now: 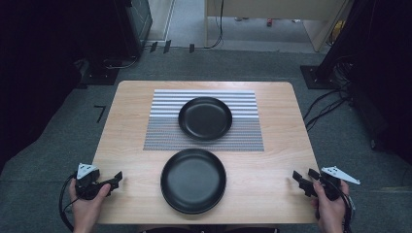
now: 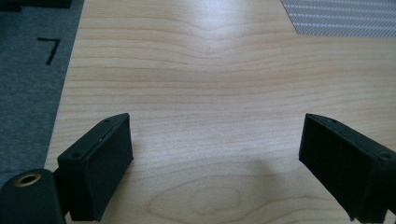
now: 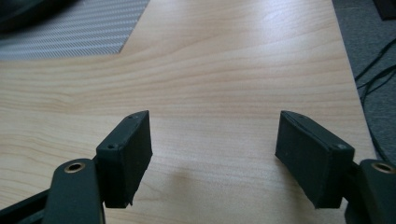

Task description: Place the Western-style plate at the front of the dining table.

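Nothing is picked up yet: the near plate sits at 6 o'clock on the tabletop, the far plate on the striped mat at 12, untouched, while the left gripper and right gripper wait at the edges, fingers wide and empty.

Two black plates, one striped mat, one wooden table, two grippers, two hands.
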### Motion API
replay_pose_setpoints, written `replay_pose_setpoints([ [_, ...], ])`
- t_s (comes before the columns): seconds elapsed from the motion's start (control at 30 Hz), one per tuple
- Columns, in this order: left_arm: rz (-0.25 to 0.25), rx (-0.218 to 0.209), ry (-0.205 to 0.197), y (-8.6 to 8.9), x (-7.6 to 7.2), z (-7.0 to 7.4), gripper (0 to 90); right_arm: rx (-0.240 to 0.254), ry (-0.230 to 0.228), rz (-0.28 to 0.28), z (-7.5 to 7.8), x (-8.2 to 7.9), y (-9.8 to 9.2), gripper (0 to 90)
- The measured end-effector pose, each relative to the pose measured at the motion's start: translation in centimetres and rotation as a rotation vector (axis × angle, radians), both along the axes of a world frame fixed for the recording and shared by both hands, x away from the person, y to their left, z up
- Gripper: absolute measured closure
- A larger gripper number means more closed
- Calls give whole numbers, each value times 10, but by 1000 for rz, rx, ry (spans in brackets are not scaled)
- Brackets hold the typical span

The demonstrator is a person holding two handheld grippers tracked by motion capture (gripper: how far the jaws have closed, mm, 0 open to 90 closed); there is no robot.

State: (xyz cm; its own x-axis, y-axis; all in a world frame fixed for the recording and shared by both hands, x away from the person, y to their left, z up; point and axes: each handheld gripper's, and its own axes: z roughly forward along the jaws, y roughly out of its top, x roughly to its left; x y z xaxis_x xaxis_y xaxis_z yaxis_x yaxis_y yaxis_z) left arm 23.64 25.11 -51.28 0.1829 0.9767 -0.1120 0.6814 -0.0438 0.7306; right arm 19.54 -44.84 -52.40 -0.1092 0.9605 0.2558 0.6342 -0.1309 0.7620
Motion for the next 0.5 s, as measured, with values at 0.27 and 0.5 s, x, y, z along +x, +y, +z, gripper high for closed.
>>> replay_pose_setpoints([
  [0.27,-18,116,-8,-13,-3,-5,94,-194,35,19,0,0,24,232],
  [0.5,-27,114,-9,-12,-3,-5,95,-235,39,59,-1,0,31,215],
])
